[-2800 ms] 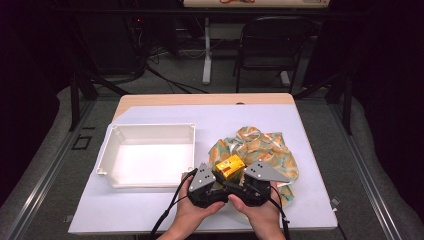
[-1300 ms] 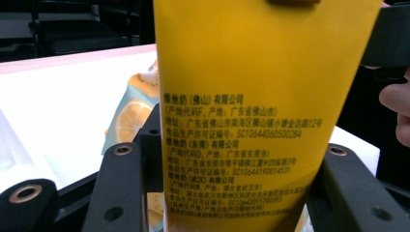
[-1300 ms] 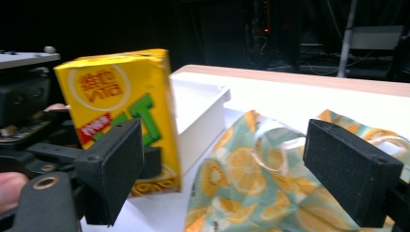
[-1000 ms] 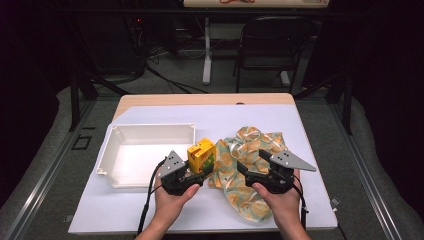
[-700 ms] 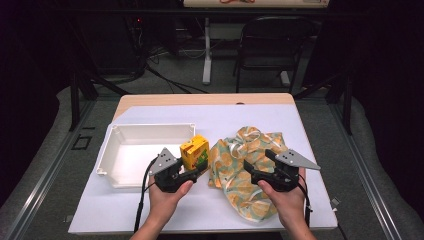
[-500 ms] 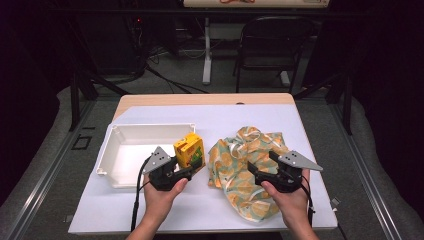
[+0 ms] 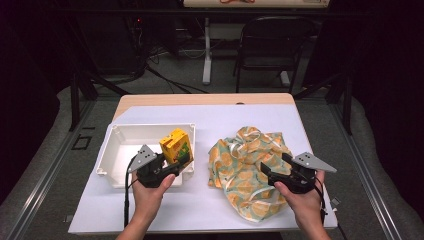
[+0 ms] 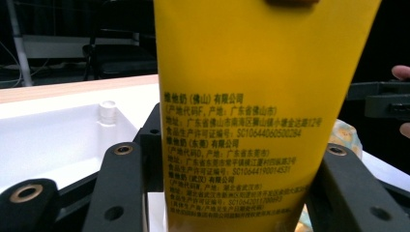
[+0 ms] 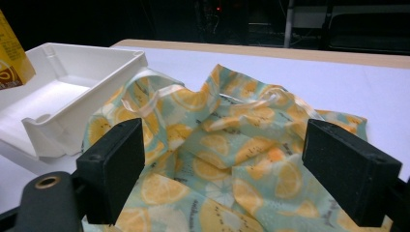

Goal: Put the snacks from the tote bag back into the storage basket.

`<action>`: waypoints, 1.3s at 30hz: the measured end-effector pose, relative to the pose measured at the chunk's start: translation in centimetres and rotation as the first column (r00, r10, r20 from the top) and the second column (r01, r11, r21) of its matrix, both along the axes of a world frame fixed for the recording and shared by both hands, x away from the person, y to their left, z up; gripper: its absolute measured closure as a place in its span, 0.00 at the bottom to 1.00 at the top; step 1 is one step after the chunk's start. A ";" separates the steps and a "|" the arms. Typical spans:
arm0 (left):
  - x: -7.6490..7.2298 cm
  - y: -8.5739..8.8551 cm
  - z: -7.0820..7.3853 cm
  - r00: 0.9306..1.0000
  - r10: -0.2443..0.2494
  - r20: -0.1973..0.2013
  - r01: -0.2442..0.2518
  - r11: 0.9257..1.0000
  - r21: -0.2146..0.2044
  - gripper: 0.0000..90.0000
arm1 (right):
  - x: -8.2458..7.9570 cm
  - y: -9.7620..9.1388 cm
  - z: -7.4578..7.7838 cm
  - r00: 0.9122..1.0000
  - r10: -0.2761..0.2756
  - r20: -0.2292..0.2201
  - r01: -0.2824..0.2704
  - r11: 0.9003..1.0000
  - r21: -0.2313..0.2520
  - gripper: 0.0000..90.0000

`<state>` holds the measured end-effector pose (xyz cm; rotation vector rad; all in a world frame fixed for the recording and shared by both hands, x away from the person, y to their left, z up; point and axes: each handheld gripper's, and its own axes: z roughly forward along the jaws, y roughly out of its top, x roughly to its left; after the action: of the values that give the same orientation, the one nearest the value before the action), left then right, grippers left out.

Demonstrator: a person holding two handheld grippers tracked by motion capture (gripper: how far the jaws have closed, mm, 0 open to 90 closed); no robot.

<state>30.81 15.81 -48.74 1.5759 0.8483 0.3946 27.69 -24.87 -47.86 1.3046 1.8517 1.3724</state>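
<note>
**A:** White cloth covers the bench (image 7: 210, 117) almost to its edges, so there is open room along the far edge and the near left corner. How does the rest sit?

**B:** Toward the left edge lies the white plastic tray (image 7: 116, 150), empty inside as far as I see, with stiff low walls. Right of centre, running toward the near right corner, the lemon-print cloth (image 7: 247, 165) lies crumpled: soft, limp, likely to drag if caught.

**A:** And the carton?

**B:** The yellow drink carton (image 7: 176, 146) hangs over the tray's near right corner, clamped between the left gripper's (image 7: 172, 165) jaws. The left gripper view shows both pads on its side faces, low down. I judge it light, fairly stiff, but crushable and a bit slick; holding the flat sides near the base suits it.

**A:** Any hazard?

**B:** The tray wall just beneath; it should clear that rim before lowering. The right gripper (image 7: 270, 172) hovers over the cloth, jaws wide apart, holding nothing.
</note>
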 end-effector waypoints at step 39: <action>1.7 0.8 -6.7 0.970 0.133 -0.203 -0.104 0.984 0.147 0.56 | 0.0 0.0 -3.6 0.998 -0.057 -0.021 0.056 0.995 -0.078 0.18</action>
<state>32.47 16.66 -55.40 1.7187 1.1043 0.3802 27.65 -24.88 -51.42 1.3281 1.8499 1.2490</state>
